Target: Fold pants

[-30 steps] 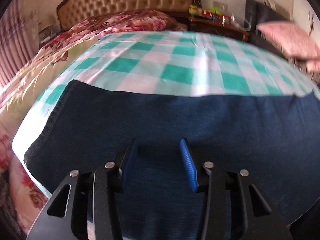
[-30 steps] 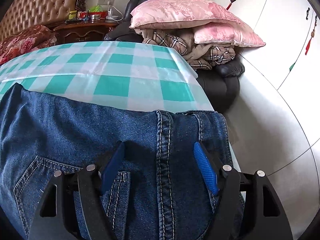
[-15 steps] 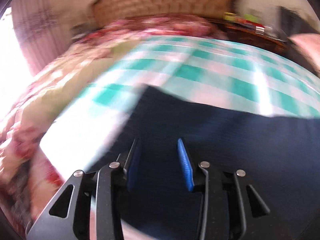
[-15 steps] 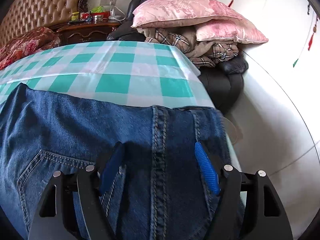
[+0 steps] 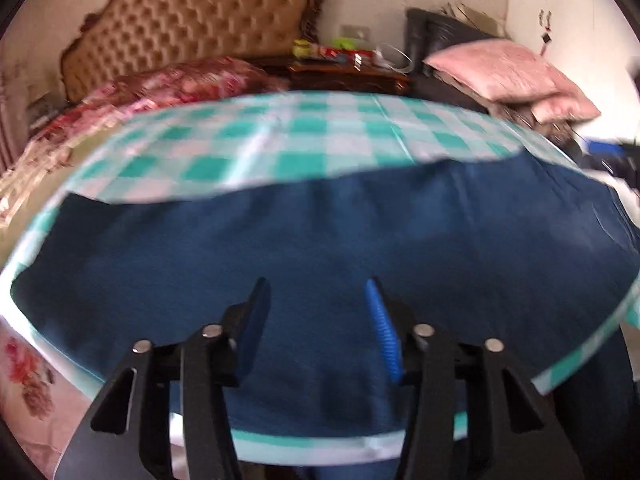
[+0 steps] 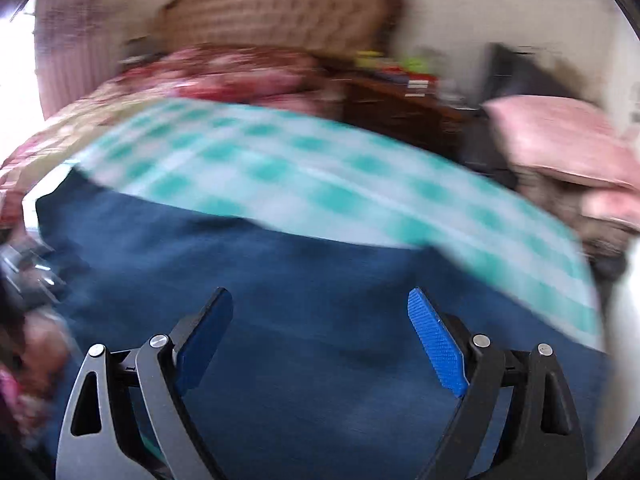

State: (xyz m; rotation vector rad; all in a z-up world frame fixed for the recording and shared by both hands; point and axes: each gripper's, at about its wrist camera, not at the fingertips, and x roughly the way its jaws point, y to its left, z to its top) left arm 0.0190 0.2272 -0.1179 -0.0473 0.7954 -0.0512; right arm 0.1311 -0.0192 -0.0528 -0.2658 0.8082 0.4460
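Checked cloth point(image 6: 320, 184) blurred behind pants point(image 6: 300, 300)

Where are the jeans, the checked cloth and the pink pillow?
jeans point(image 5: 320, 240): left wrist view, middle of the denim.
checked cloth point(image 5: 280, 148): left wrist view, bare part beyond the jeans.
pink pillow point(image 5: 500, 72): left wrist view, top face.

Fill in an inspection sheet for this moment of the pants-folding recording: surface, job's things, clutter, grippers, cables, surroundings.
Surface: teal-and-white checked cloth spread over the bed.
Job's things: dark blue jeans lying flat across the cloth's near half; the right wrist view is blurred.
Clutter: small packets and bottles on a wooden nightstand; pink pillows stacked on a dark chair.
Grippers: left gripper jaws opening, nothing between the pads; right gripper jaws opening wide, nothing between them, denim beneath.
Cables: a thin looped wire by the nightstand, unclear.
Surroundings: tufted tan headboard, red floral bedding, pale wall.
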